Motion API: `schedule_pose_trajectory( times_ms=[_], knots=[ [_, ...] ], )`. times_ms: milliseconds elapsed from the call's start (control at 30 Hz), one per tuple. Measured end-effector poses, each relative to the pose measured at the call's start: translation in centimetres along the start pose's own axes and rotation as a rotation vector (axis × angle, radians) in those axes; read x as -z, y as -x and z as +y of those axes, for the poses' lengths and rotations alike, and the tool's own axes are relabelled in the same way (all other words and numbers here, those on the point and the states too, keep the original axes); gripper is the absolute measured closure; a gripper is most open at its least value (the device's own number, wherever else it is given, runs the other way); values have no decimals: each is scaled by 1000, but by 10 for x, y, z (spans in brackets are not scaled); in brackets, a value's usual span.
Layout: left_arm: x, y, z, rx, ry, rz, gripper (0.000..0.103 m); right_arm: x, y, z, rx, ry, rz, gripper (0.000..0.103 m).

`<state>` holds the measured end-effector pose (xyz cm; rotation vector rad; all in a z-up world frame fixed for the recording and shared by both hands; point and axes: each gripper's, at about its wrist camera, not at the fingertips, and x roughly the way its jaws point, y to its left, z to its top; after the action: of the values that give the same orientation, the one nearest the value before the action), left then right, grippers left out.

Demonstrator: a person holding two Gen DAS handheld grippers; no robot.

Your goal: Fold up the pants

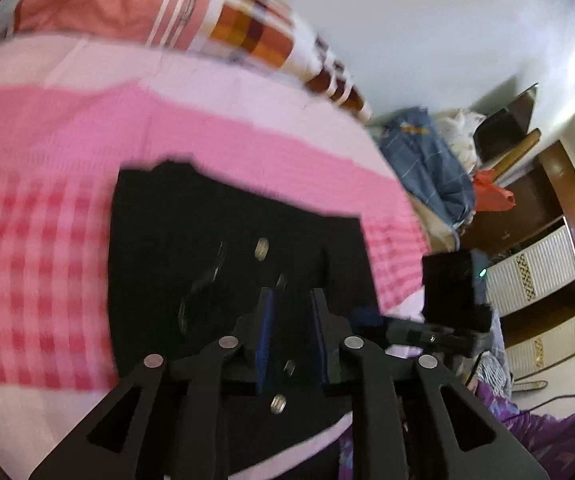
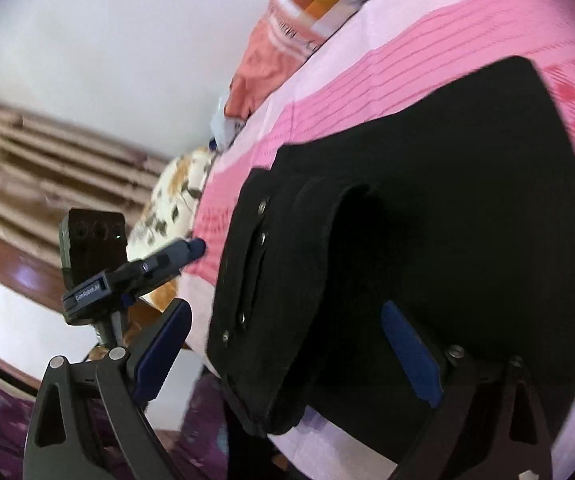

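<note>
Black pants (image 1: 231, 248) lie folded on the pink checked bedsheet (image 1: 39, 240) under both grippers; left gripper (image 1: 292, 300) slightly parted and empty, right gripper (image 2: 287, 312) spread wide. White wall (image 1: 427, 20) beyond.

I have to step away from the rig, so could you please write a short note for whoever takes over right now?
Left gripper: jaws narrowly apart, nothing between them, hovering over the waistband end of the black pants.
Right gripper: jaws wide open, holding nothing, poised at the near edge of the pants, where a layer curls up.
Pants lie on the pink checked bedspread, looking already folded into a compact block with the button fly on top.
Left to do: flatten the curled layer, make any last fold and tidy the edges.
</note>
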<state>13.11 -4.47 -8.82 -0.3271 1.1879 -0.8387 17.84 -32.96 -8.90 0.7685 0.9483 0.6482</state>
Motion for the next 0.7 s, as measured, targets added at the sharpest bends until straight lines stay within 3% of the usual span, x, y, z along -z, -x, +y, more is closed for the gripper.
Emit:
schedule_pose_trajectory(
  times_ms=[100, 133, 167, 233, 300, 400, 600, 700],
  knots=[
    [13, -11, 8, 12, 33, 37, 76, -2, -13, 11, 7, 27, -16, 9],
    [17, -11, 11, 20, 41, 42, 75, -2, -17, 13, 16, 32, -28, 27],
    [19, -13, 11, 31, 52, 47, 73, -2, -19, 12, 28, 26, -27, 64],
    [22, -12, 13, 40, 66, 41, 69, -4, -22, 1, 81, -21, -16, 87],
    [22, -10, 12, 47, 66, 38, 66, -4, -16, -14, 22, -125, -44, 91],
    [22, -7, 7, 26, 50, 38, 59, -7, -7, -10, -19, -161, -83, 97],
    [16, 2, -7, 41, 48, -3, 46, -29, 26, 35, -37, -50, -137, 97],
    [15, -2, -15, 76, 56, -1, 46, -39, 38, 44, -17, -24, -138, 97]
  ],
)
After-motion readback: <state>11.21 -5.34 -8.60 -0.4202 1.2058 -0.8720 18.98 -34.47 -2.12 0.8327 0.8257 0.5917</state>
